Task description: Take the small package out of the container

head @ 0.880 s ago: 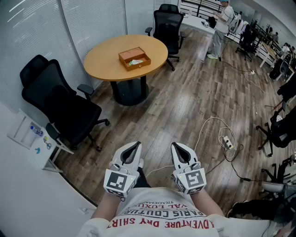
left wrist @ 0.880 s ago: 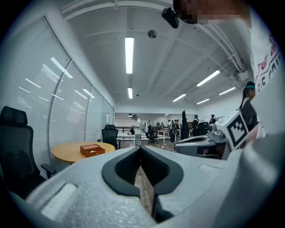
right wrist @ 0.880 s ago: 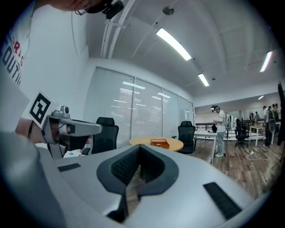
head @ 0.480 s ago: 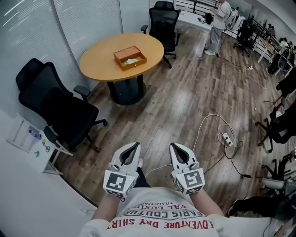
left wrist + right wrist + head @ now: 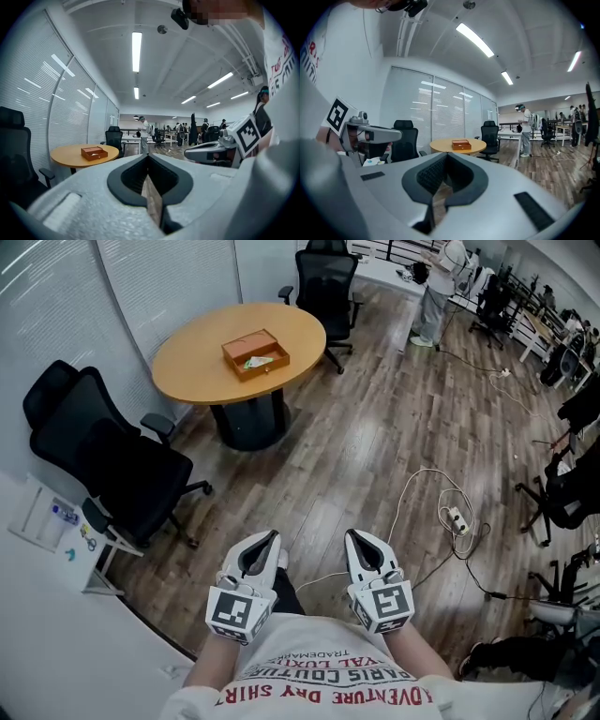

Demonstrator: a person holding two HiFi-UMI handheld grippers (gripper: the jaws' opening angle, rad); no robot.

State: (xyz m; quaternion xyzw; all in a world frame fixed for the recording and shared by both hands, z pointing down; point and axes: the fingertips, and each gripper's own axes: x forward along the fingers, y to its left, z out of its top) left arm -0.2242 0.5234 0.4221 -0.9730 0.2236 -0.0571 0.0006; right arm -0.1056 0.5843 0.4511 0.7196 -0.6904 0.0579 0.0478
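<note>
Near surface (image 5: 187,357) centre: container (image 5: 255,353) with small package (image 5: 253,361) inside | left gripper (image 5: 270,538): fingers closed, empty | right gripper (image 5: 354,538): fingers closed, empty | both by person's shirt (image 5: 328,676), well apart from container

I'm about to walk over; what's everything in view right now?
round table: one, light wood, ahead across the floor
container: one, brown wood, open, on the table
small package: one, pale green-white, inside the container
office chairs: two by the table, black; one left, one behind
power strip: one, white, with cable, floor at right
person: one, standing, far right
left gripper: grey-white, jaws shut, empty, near the body
right gripper: grey-white, jaws shut, empty, beside it
</note>
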